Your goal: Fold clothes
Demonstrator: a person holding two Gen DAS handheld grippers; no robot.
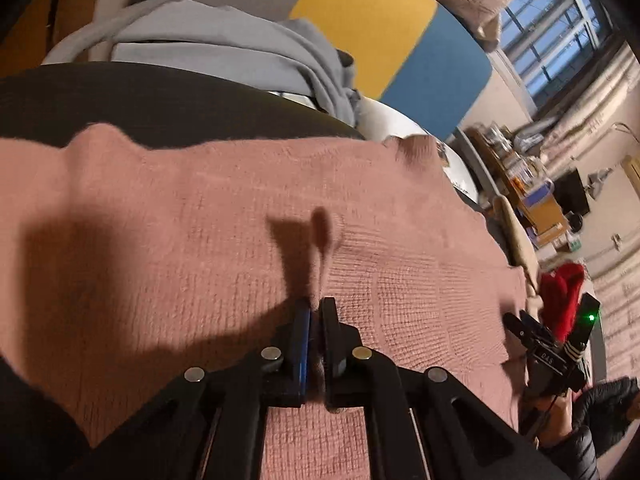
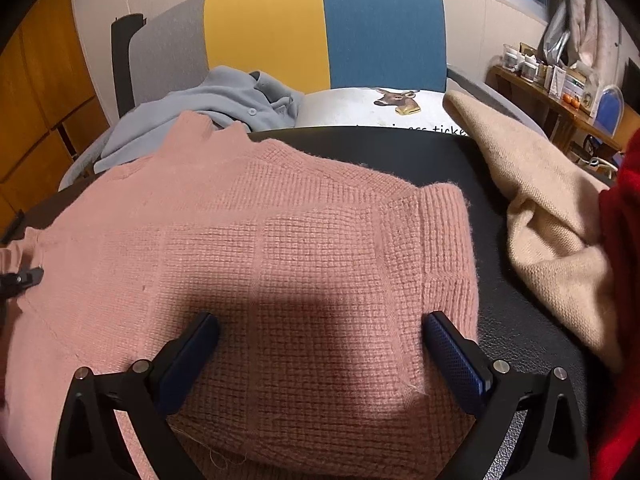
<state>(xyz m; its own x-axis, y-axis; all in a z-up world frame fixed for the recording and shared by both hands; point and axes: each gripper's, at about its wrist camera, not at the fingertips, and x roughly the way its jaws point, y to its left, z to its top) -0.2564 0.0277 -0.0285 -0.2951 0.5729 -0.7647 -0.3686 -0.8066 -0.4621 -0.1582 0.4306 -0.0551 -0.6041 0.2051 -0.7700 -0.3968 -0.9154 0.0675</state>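
While your left gripper (image 1: 316, 304) sits closed, seemingly empty, above the pink sweater (image 2: 280, 240) on the black table (image 2: 520, 320), your right gripper (image 2: 320, 332) gapes; next, pinch an edge to fold

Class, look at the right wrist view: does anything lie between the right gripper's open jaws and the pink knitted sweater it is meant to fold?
Nothing visible does. The right gripper hangs directly over the pink sweater, jaws wide apart, with only bare knit between them. The beige garment and red cloth lie off to the right, clear of the jaws.
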